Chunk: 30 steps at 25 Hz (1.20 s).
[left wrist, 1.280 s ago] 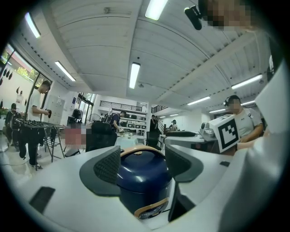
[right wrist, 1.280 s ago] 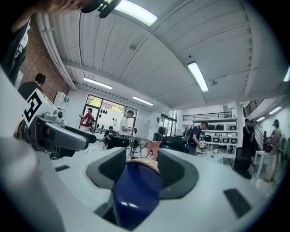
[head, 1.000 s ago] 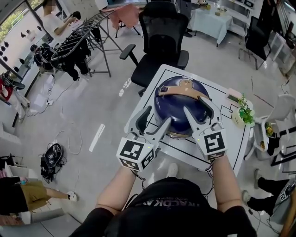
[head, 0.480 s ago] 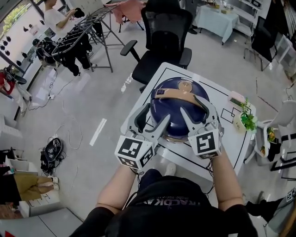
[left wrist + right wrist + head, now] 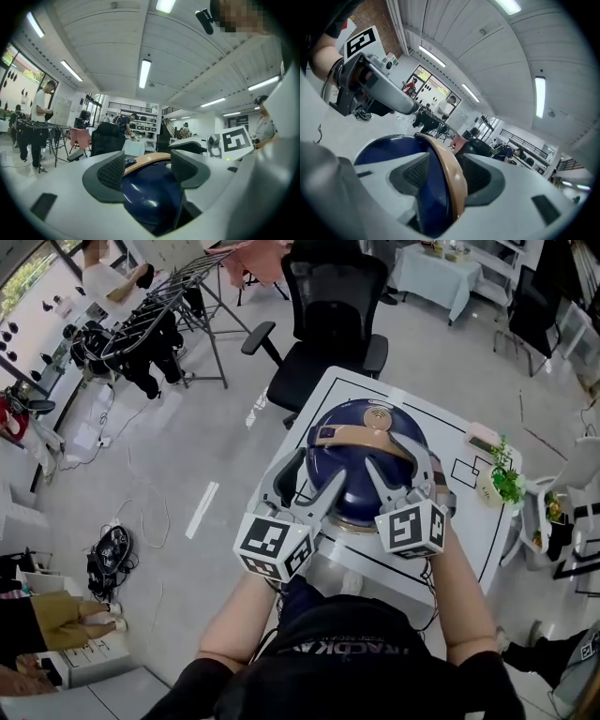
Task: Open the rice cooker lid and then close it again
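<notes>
the blue cooker (image 5: pixel 339 420) sits on the white surface (image 5: pixel 469 512) with its lid down and a tan handle (image 5: pixel 361 435) across the top. the left gripper (image 5: pixel 315 479) is at the cooker's near left side, jaws spread wide, with the blue dome in the gap. the right gripper (image 5: pixel 398 472) is at the near right, jaws spread too, and the handle runs between them.
</notes>
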Available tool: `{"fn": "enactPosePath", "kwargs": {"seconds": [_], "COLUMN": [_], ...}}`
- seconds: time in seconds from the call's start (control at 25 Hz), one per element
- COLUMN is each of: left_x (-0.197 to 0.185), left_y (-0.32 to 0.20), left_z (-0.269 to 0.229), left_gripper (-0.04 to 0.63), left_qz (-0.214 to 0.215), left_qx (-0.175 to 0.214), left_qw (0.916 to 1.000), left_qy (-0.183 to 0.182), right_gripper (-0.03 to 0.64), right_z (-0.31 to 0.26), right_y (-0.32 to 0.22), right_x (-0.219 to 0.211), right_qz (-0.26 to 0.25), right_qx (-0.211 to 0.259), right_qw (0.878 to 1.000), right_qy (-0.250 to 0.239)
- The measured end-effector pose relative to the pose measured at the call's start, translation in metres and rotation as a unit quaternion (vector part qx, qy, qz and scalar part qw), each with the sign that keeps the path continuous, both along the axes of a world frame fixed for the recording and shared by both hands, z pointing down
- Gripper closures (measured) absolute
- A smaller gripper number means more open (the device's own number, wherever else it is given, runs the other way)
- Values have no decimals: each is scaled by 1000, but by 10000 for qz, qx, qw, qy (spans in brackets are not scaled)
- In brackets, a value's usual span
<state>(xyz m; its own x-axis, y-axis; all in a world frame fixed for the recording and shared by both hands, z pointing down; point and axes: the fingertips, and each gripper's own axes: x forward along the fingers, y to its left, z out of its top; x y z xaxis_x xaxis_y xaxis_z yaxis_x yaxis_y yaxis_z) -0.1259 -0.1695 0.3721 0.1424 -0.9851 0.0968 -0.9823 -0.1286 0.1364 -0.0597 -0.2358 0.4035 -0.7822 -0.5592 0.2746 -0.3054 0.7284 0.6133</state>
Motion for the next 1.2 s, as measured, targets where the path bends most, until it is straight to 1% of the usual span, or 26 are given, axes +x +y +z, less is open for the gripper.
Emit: {"fn": "enactPosePath", "kwargs": {"seconds": [0.28,0.6,0.76,0.88,1.0,1.08,1.2], "left_x": [-20,-41,-48,-55,-59,-59,-56], "left_y": [-12,-25,-33,-38,-44,-48,-56], "left_z": [0,1,1,2,3,5,9], "left_gripper": [301,302,309,325,346,379,427], "left_qz": [361,844,1096,1260,1458,1605,1796], "left_qx": [-8,-62,-96,-106,-119,-138,-160], "left_qw": [9993,9963,9937,9918,9890,9867,9833], "left_qy": [63,168,190,196,200,203,244], "right_gripper": [416,416,416,416,416,417,431], "right_z": [7,14,14,15,15,16,19], "right_y": [-7,-16,-20,-22,-23,-24,-25], "right_x": [-14,-30,-39,-46,-50,-51,-51], "right_qz": [430,856,1013,1105,1201,1259,1311], "right_qx": [410,788,920,935,1051,1121,1135], "right_qw": [9964,9836,9771,9740,9681,9638,9608], "right_qy": [598,1375,1630,1742,1930,2067,2165]}}
